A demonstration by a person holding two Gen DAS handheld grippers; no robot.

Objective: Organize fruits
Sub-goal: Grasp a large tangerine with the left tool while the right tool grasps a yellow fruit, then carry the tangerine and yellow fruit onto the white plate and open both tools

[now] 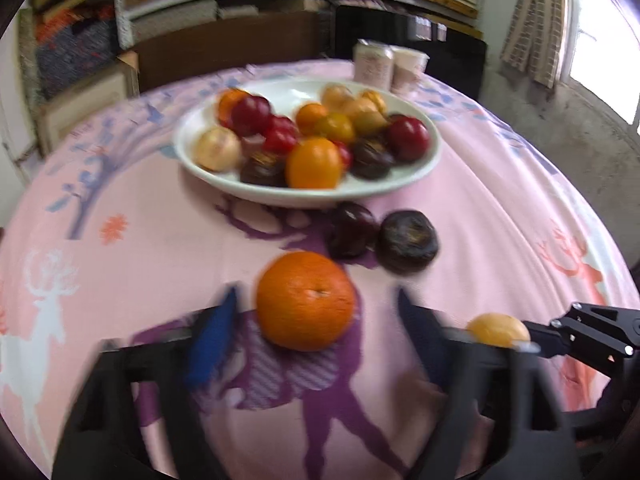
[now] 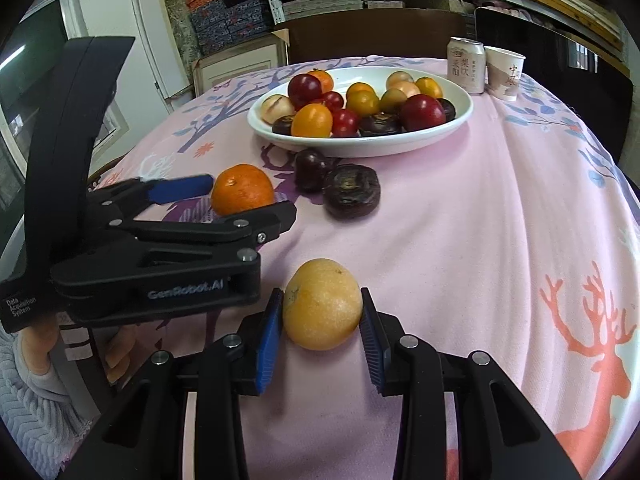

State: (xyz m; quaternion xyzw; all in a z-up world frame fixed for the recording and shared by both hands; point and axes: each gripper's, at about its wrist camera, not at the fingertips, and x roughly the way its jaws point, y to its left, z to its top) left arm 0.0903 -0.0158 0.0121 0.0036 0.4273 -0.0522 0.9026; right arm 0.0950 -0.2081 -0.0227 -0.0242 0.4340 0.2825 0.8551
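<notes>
A white bowl [image 1: 420, 172] [image 2: 460, 114] full of mixed fruits sits at the table's far middle. An orange [image 1: 306, 300] [image 2: 242, 189] lies on the pink cloth between the open fingers of my left gripper [image 1: 316, 312] [image 2: 248, 196], apart from both pads. My right gripper [image 2: 322, 312] is shut on a yellow fruit [image 2: 322, 304] [image 1: 498, 330], pads touching both its sides, at cloth level. A dark red plum [image 1: 352, 230] [image 2: 312, 170] and a dark purple fruit [image 1: 408, 246] [image 2: 352, 190] lie in front of the bowl.
A drink can [image 2: 466, 64] [image 1: 372, 64] and a paper cup [image 2: 505, 72] [image 1: 408, 68] stand behind the bowl at the far right. A dark chair back [image 2: 372, 36] and shelves lie beyond the round table.
</notes>
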